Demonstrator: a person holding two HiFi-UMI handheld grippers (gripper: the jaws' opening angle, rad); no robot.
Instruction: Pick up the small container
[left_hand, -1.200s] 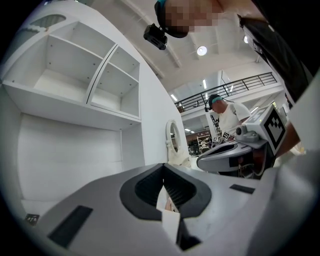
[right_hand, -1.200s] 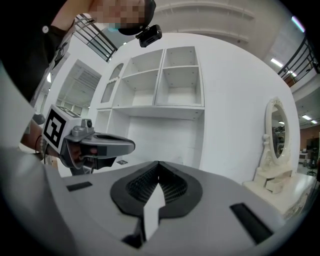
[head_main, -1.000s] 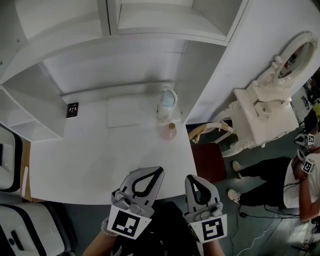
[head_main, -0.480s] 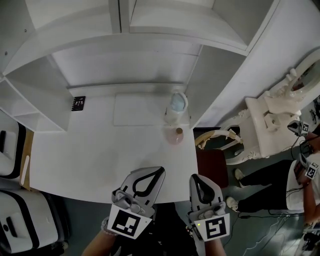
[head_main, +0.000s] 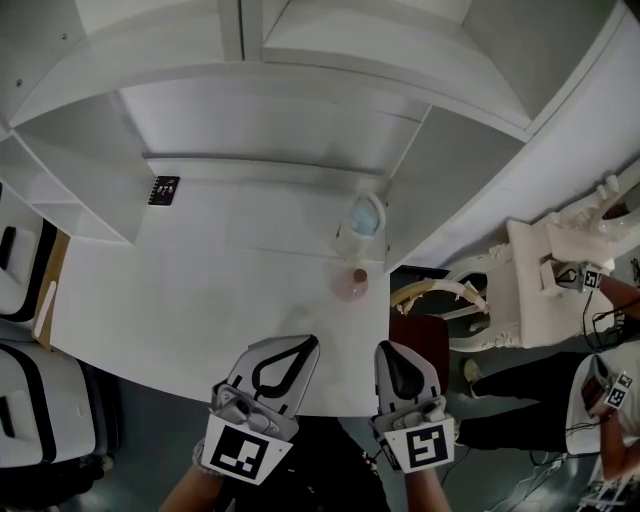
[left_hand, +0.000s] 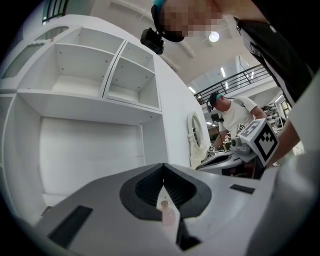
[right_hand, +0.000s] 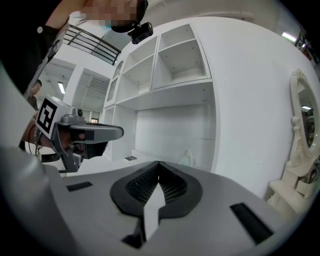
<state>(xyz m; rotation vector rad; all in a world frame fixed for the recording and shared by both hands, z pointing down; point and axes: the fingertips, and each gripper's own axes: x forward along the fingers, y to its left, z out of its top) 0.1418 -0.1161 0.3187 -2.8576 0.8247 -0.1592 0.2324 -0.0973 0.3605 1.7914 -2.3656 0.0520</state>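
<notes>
The small container (head_main: 352, 283) is a pale pink jar with a small cap, standing near the right edge of the white desk (head_main: 200, 290). In the left gripper view the jar (left_hand: 167, 214) shows through the slot between the jaws, some way ahead. My left gripper (head_main: 311, 341) hangs over the desk's near edge, shut and empty, left of and nearer than the jar. Beside it my right gripper (head_main: 384, 348) is also shut with nothing in it. Both pairs of jaws meet at their tips, left (left_hand: 163, 169) and right (right_hand: 158, 165).
A taller pale blue bottle (head_main: 364, 217) stands just behind the jar, against the side wall; it also shows in the right gripper view (right_hand: 186, 159). A black card (head_main: 164, 190) lies at the desk's back left. Shelves (head_main: 250, 60) overhang. A chair (head_main: 435, 300) and a white dresser (head_main: 560, 285) stand right.
Both grippers have moved forward to the desk's near edge, the right one more. The desk and jar have slid down and right in the head view. Both stay shut.
</notes>
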